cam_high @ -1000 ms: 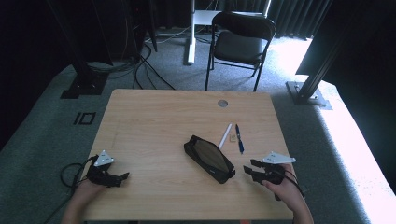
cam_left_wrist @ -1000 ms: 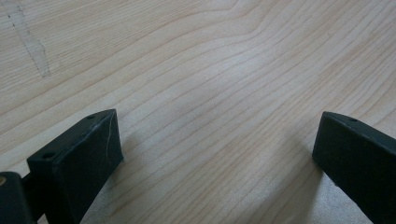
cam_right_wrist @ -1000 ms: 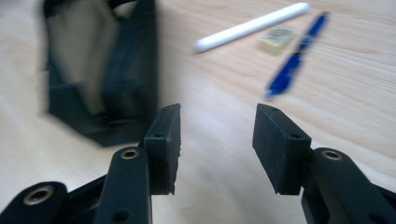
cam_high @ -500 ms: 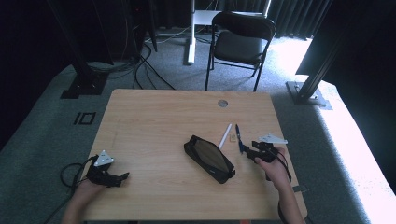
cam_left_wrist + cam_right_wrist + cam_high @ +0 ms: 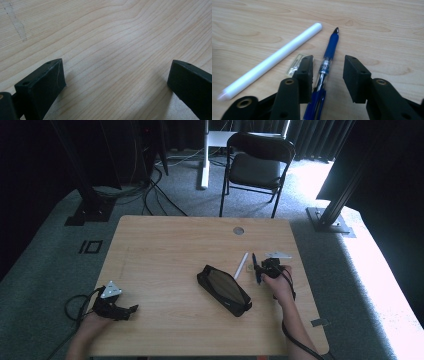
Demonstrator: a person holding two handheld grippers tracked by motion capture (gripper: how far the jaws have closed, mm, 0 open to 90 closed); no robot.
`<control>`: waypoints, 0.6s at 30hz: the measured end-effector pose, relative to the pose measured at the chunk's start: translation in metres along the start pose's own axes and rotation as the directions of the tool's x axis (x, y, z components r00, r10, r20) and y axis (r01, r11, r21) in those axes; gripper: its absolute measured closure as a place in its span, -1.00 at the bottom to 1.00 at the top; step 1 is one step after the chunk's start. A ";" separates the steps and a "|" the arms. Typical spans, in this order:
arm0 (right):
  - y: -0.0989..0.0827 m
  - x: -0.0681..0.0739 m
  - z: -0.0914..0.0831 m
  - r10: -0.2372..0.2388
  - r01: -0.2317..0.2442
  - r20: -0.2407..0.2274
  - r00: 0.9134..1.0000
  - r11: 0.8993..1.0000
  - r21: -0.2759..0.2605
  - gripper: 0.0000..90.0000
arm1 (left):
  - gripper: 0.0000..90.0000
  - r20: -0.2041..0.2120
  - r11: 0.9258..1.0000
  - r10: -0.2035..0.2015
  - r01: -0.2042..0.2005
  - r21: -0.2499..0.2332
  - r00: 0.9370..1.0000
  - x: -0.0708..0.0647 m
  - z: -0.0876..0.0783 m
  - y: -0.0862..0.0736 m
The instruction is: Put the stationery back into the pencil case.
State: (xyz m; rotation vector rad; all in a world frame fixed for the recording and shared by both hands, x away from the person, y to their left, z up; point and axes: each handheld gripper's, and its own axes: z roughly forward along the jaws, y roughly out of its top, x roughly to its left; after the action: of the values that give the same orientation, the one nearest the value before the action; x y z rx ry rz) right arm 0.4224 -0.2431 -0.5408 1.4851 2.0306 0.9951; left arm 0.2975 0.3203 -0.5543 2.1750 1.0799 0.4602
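A blue pen (image 5: 328,57) lies on the wooden table (image 5: 165,250), and my right gripper (image 5: 328,71) is open with one jaw on each side of its barrel, apart from it on the right side. Beside it rests a white stick (image 5: 274,60), also seen in the high view as the white stick (image 5: 241,265) left of the blue pen (image 5: 255,268). A black pencil case (image 5: 223,289) sits in the middle of the table. My right gripper (image 5: 264,268) is at the pen. My left gripper (image 5: 125,311) rests open near the front left corner, its jaws wide over bare wood (image 5: 112,50).
A small clear wrapper scrap (image 5: 295,64) lies between the stick and my right jaw. A round grommet (image 5: 238,230) sits near the table's far edge. A black folding chair (image 5: 257,167) stands behind the table, with cables on the floor.
My right gripper has moved forward from the table's front right up to the blue pen and now straddles it. My left gripper has stayed in place.
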 end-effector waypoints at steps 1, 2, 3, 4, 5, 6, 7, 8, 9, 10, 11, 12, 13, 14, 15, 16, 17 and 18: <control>0.002 0.000 0.003 -0.002 0.002 0.007 1.000 1.000 0.009 0.36 | -0.97 0.000 1.000 0.000 0.000 0.000 1.000 0.000 0.000 0.000; 0.003 0.000 0.006 0.004 -0.004 0.013 1.000 1.000 0.017 0.37 | -0.97 0.000 1.000 0.000 0.000 0.000 1.000 0.000 0.000 0.000; 0.004 0.000 0.008 -0.002 0.001 0.028 1.000 1.000 0.027 0.38 | -0.97 0.000 1.000 0.000 0.000 0.000 1.000 0.000 0.000 0.000; 0.005 0.000 0.011 0.000 -0.001 0.035 0.999 0.999 0.033 0.41 | -0.97 0.000 1.000 0.000 0.000 0.000 1.000 0.000 0.000 0.000; 0.006 0.000 0.013 0.007 -0.008 0.039 0.999 0.999 0.040 0.41 | -0.97 0.000 1.000 0.000 0.000 0.000 1.000 0.000 0.000 0.000; 0.007 0.000 0.014 0.005 -0.007 0.046 0.999 0.999 0.050 0.41 | -0.97 0.000 1.000 0.000 0.000 0.000 1.000 0.000 0.000 0.000; 0.007 0.001 0.016 0.007 -0.010 0.052 0.999 0.998 0.057 0.44 | -0.97 0.000 1.000 0.000 0.000 0.000 1.000 0.000 0.000 0.000; 0.007 0.001 0.018 0.004 -0.008 0.059 0.998 0.998 0.064 0.46 | -0.97 0.000 1.000 0.000 0.000 0.000 1.000 0.000 0.000 0.000; 0.007 0.001 0.018 0.003 -0.008 0.070 0.998 0.998 0.060 0.48 | -0.97 0.000 1.000 0.000 0.000 0.000 1.000 0.000 0.000 0.000; 0.007 0.001 0.018 0.006 -0.011 0.073 0.997 0.998 0.061 0.54 | -0.97 0.000 1.000 0.000 0.000 0.000 1.000 0.000 0.000 0.000; 0.008 0.000 0.018 0.009 -0.013 0.077 0.997 0.998 0.062 0.65 | -0.96 0.000 1.000 0.000 0.000 0.000 1.000 0.000 0.000 0.000; 0.008 -0.001 0.018 0.019 -0.025 0.089 0.996 0.998 0.062 0.65 | -0.97 0.000 1.000 0.000 0.000 0.000 1.000 0.000 0.000 0.000; 0.008 -0.002 0.018 0.039 -0.044 0.084 0.996 0.997 0.061 0.67 | -0.96 0.000 1.000 0.000 0.000 0.000 1.000 0.000 0.000 0.000; 0.009 -0.003 0.017 0.060 -0.064 0.065 0.996 0.996 0.067 0.74 | -0.97 0.000 1.000 0.000 0.000 0.000 1.000 0.000 0.000 0.000; 0.010 -0.002 0.016 0.063 -0.068 0.071 0.995 0.995 0.070 0.76 | -0.97 0.000 1.000 0.000 0.000 0.000 1.000 0.000 0.000 0.000; 0.011 -0.002 0.014 0.063 -0.069 0.091 0.994 0.996 0.065 0.76 | -0.96 0.000 1.000 0.000 0.000 0.000 1.000 0.000 0.000 0.000; 0.013 -0.003 0.012 0.065 -0.071 0.091 0.994 0.995 0.063 0.76 | -0.97 0.000 1.000 0.000 0.000 0.000 1.000 0.000 0.000 0.000; 0.014 -0.004 0.010 0.082 -0.086 0.078 0.994 0.995 0.053 0.76 | -0.96 0.000 1.000 0.000 0.000 0.000 1.000 0.000 0.000 0.000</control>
State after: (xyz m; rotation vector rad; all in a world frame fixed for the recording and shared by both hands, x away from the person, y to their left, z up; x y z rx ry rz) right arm 0.4393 -0.2420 -0.5369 1.6245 1.9728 0.9061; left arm 0.2975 0.3203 -0.5543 2.1749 1.0799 0.4602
